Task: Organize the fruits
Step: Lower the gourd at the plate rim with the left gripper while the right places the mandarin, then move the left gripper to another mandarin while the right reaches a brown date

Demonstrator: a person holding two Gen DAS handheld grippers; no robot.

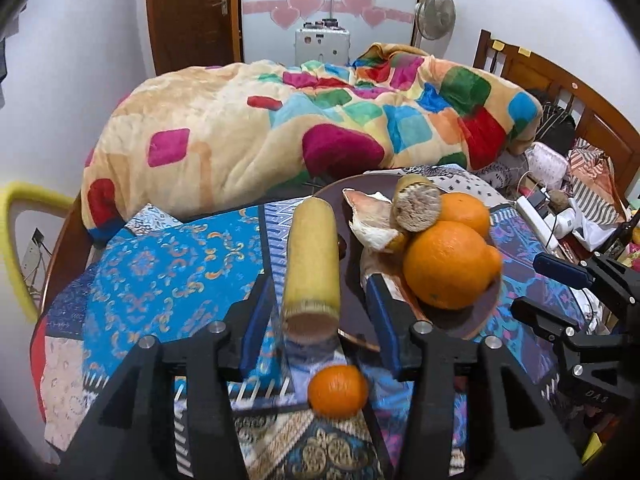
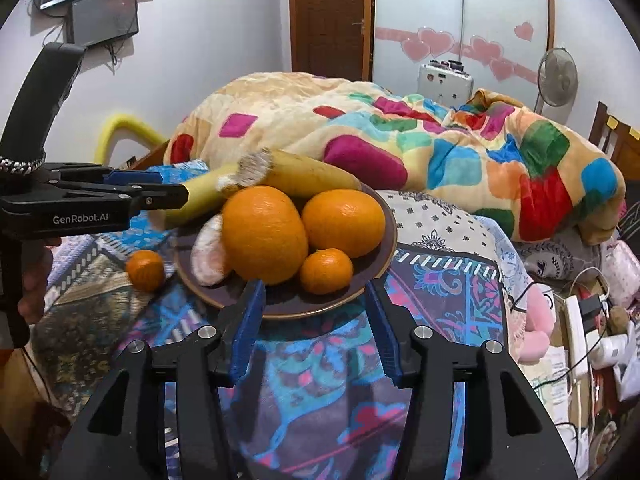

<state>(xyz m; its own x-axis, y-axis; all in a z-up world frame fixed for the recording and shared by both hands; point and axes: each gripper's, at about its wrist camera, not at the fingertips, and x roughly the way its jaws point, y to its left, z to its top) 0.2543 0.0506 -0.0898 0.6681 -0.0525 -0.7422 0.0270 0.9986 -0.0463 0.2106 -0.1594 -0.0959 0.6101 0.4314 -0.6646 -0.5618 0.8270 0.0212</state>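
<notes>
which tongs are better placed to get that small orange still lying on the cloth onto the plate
Left, probably. The left tongs are open around the yellow stick, with the small orange directly below. The right tongs sit open before the plate, farther away.

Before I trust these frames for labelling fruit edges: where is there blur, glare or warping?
Left wrist view: the front orange is smeared along its right edge, and the small orange below the gripper is soft. Right wrist view: fruit is sharp, with small glare on the oranges. Both views bend near the edges, corners dark.

Colourful blanket [image 1: 304, 120] on bed — fan [image 1: 435, 10], wooden door [image 1: 192, 12] behind.
</notes>
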